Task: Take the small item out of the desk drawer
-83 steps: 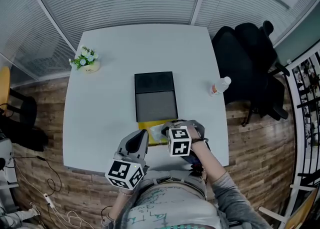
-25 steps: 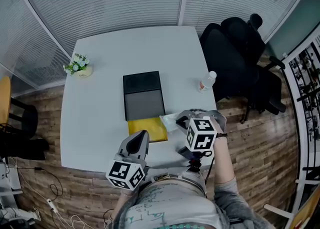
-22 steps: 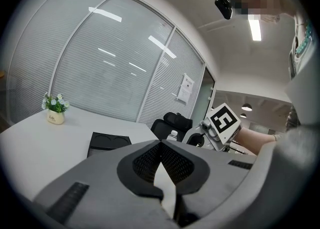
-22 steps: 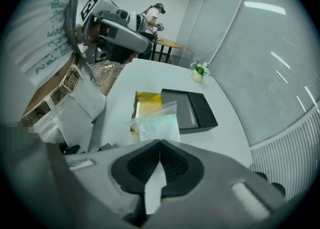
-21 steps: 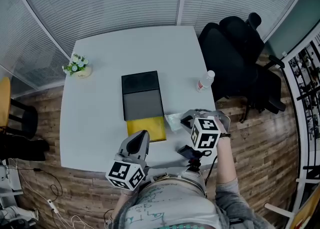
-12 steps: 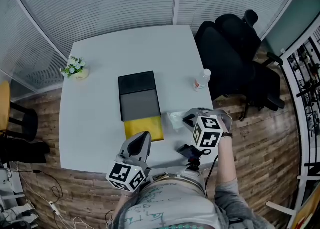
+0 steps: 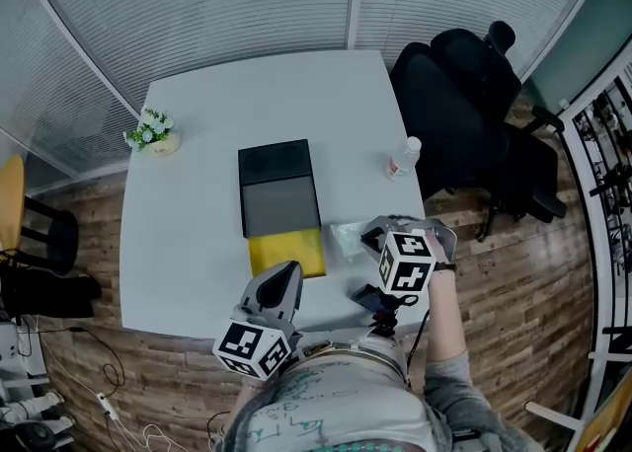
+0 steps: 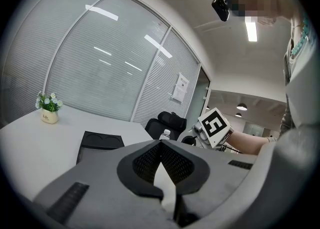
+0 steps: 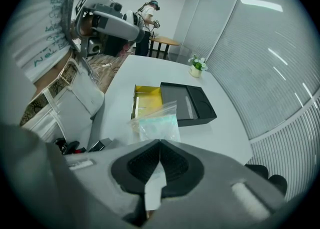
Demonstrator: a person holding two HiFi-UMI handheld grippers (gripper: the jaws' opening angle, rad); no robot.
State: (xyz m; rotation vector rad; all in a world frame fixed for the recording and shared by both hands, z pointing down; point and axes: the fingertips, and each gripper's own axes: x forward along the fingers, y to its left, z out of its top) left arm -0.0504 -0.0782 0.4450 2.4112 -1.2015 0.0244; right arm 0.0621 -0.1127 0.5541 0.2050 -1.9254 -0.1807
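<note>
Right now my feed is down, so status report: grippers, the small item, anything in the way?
Right gripper shut on small plastic bag, out beside yellow drawer. Left gripper shut, empty. Nothing in the way.

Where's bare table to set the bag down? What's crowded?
Widest bare patch: left side of the table, between the flower pot and the black box. Also free: the far strip behind the box, and between box and bottle. Crowded: the near edge by the open yellow drawer, where the right tool grips the bag.
</note>
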